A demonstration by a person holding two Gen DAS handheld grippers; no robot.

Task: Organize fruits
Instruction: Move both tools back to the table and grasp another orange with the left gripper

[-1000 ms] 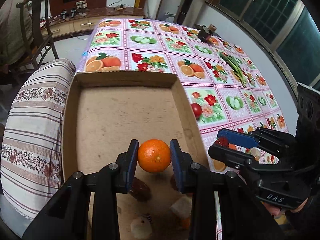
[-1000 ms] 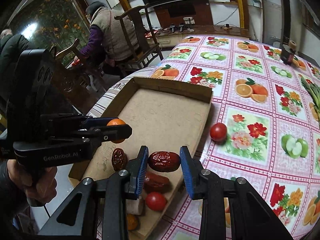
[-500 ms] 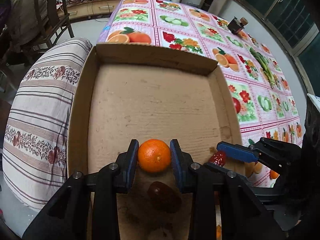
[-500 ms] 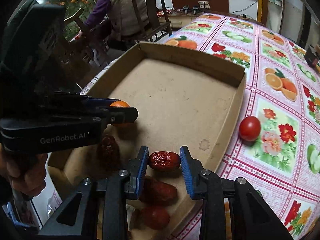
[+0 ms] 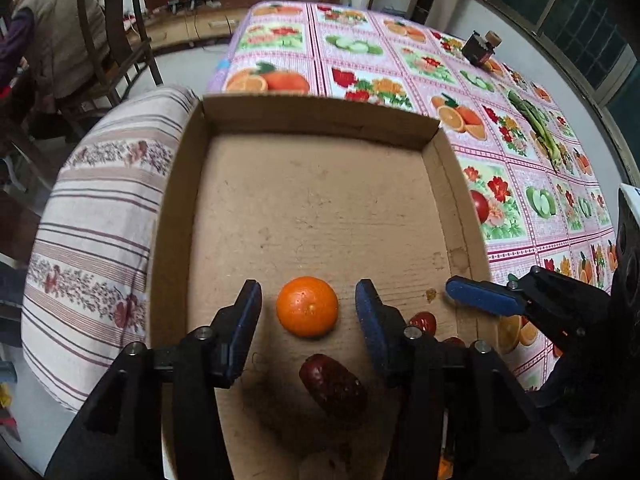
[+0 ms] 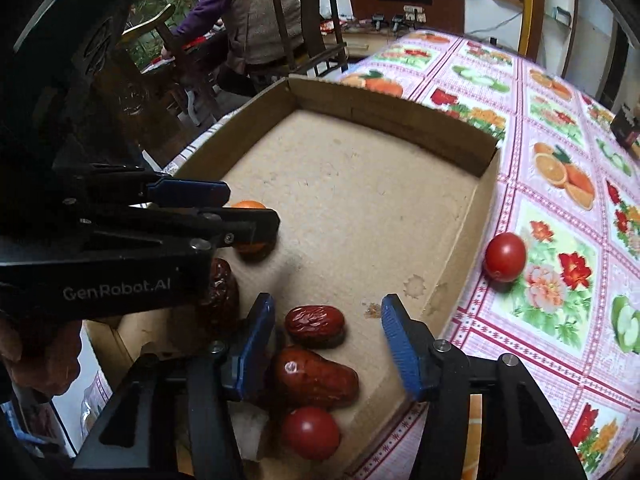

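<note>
The fruit-print tablecloth (image 5: 400, 60) is filling the upper right of the left wrist view, and on it the big cardboard tray (image 5: 320, 120) is taking up the centre of both views. A striped cushion (image 5: 100, 220) is sitting just beside the tray at the left of the left wrist view, and a person in a vest (image 6: 256, 12) is sitting on a wooden chair (image 6: 312, 20) at the top of the right wrist view.

Down to the grippers: the left gripper (image 5: 308, 320) is low in its own frame, its jaws have just been opening, and they are now standing clear on both sides of the mandarin (image 5: 307, 306), which is resting on the tray floor between the blue pads, released. The right gripper (image 6: 328, 340) is doing the same at the bottom of its view: its jaws have just been opening, and the wrinkled red date (image 6: 315, 325) is lying loose on the tray floor between them, nearer the left pad, with a gap to the right one.

Below that date in the frame, a larger date (image 6: 316, 378) is lying on the tray, and a cherry tomato (image 6: 310, 432) is sitting under it near the tray's bottom corner. Another dark date (image 5: 332, 386) is lying just below the mandarin in the left wrist view. A second tomato (image 6: 505, 257) is sitting on the tablecloth outside the tray, at the right of the right wrist view.
</note>
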